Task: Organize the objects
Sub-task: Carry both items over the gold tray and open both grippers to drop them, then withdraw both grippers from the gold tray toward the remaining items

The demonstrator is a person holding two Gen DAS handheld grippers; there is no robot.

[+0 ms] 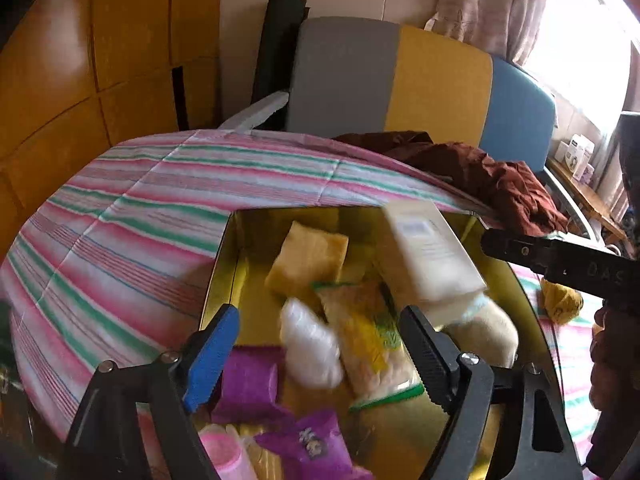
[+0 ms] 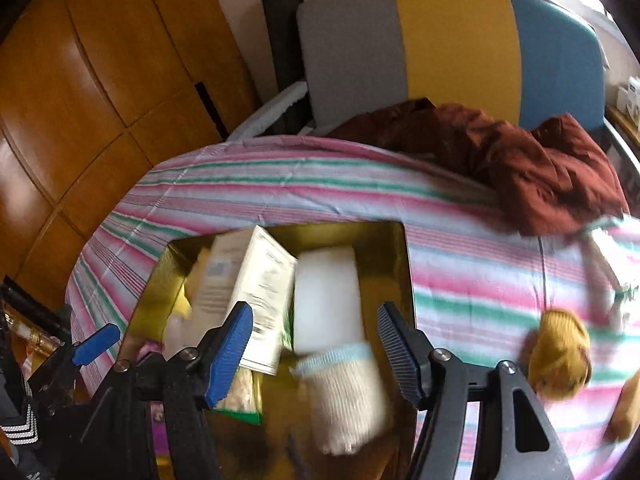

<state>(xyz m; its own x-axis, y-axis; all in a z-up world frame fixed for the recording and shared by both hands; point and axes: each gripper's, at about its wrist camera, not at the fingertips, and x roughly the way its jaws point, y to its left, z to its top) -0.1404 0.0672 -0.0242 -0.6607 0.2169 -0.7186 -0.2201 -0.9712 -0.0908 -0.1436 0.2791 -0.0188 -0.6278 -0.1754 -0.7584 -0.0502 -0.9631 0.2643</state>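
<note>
Fingers of the left gripper point(image 1: 320, 356) are seen spread wide above a gold box point(image 1: 240, 264); nothing is clamped between them, and no pad is seen pressing on any item. Below the gap lie a white plastic bag point(image 1: 308, 348) and a yellow-green snack packet point(image 1: 372, 344), both inside the box. A purple packet point(image 1: 248, 384) is seen just beside the blue left finger point(image 1: 212, 356); contact cannot be confirmed.

Fingers of the right gripper point(image 2: 318, 354) are likewise held apart, at a moderate width, with nothing gripped. A cream knitted sock point(image 2: 344, 396) is seen beneath the gap, blurred, resting in the box and clear of both pads. A white printed carton point(image 2: 264, 300) stands tilted just behind the blue finger point(image 2: 230, 354); whether it is touched cannot be told. A plain white block point(image 2: 326, 296) lies beside the carton, inside the box.

Also recorded in the box: a yellow sponge-like block point(image 1: 308, 256). The box rests on a striped cloth point(image 2: 480, 280). Outside the box, on the cloth, a mustard knitted item point(image 2: 560, 356) and a crumpled maroon garment point(image 2: 540, 172) are noted, well apart from both grippers.
</note>
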